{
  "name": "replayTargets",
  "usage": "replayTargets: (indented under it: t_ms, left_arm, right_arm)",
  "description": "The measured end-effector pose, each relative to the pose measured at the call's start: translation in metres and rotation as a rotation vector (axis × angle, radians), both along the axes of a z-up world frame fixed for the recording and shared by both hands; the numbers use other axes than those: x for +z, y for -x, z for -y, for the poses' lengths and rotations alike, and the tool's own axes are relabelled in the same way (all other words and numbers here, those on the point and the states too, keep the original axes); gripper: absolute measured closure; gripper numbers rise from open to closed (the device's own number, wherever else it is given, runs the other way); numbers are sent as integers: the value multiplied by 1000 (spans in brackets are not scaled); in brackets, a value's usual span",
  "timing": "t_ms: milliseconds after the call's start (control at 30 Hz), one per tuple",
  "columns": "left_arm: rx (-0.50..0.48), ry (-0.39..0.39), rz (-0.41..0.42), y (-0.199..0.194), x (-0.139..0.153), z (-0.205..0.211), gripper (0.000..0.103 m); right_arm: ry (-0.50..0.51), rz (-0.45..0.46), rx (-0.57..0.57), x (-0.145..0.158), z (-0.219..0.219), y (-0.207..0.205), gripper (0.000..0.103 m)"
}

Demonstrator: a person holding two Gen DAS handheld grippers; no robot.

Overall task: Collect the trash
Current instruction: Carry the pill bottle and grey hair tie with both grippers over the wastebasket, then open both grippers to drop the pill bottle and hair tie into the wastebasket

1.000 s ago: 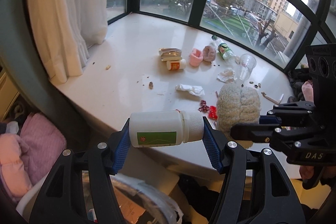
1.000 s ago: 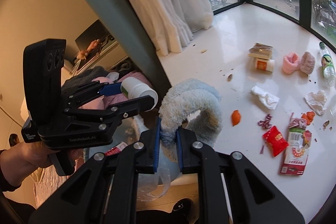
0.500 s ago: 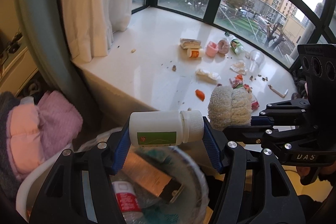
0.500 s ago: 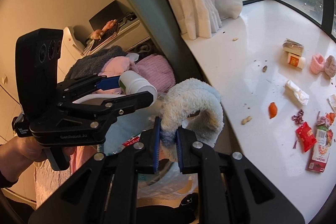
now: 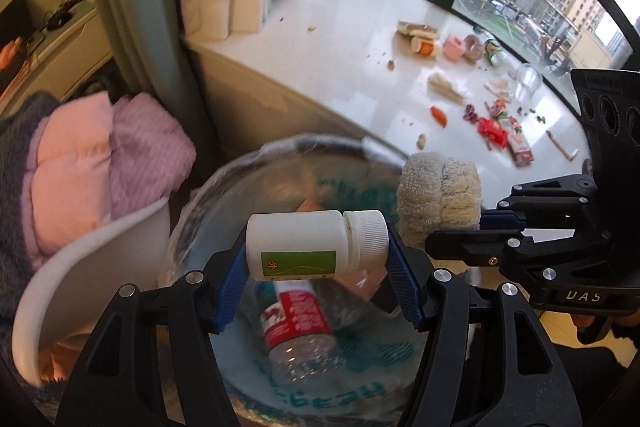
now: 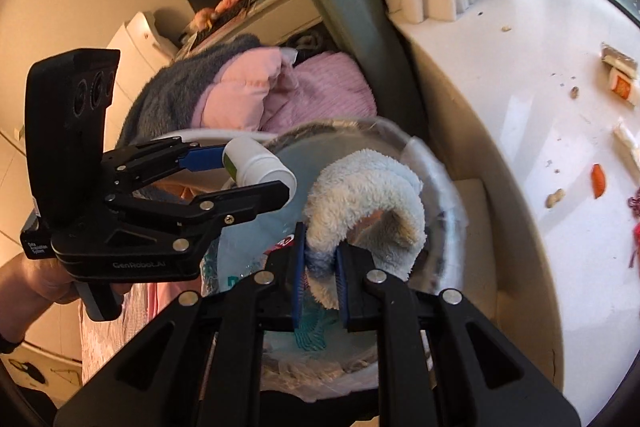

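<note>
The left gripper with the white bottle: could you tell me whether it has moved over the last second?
Yes. The left gripper carried the white bottle off the windowsill, over the bin.

Both grippers now over lined bin [image 5: 240, 179], off window ledge [image 5: 360, 83]. White bottle [image 5: 316, 245] now above bin's opening; fluffy sock [image 6: 360, 195] likewise. Red-labelled bottle [image 5: 296, 319] inside bin newly in view.

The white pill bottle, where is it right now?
In the left wrist view the white pill bottle lies sideways between the left gripper pads, above the lined trash bin, left of the fluffy sock.
</note>
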State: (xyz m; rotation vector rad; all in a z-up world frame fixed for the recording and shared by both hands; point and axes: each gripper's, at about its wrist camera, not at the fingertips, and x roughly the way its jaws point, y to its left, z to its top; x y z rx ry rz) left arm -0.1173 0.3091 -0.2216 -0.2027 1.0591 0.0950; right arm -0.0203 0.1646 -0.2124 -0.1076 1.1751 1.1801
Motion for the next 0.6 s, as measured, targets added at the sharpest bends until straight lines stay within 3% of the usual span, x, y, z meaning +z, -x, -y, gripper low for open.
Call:
replayTargets:
  t_ms: [367, 600]
  left_arm:
    - [40, 19, -91, -2, -43, -26, 42]
    - [52, 33, -96, -6, -56, -32, 42]
  right_arm:
    - [81, -42, 71, -49, -38, 4, 88]
    - [119, -21, 132, -58, -53, 5, 89]
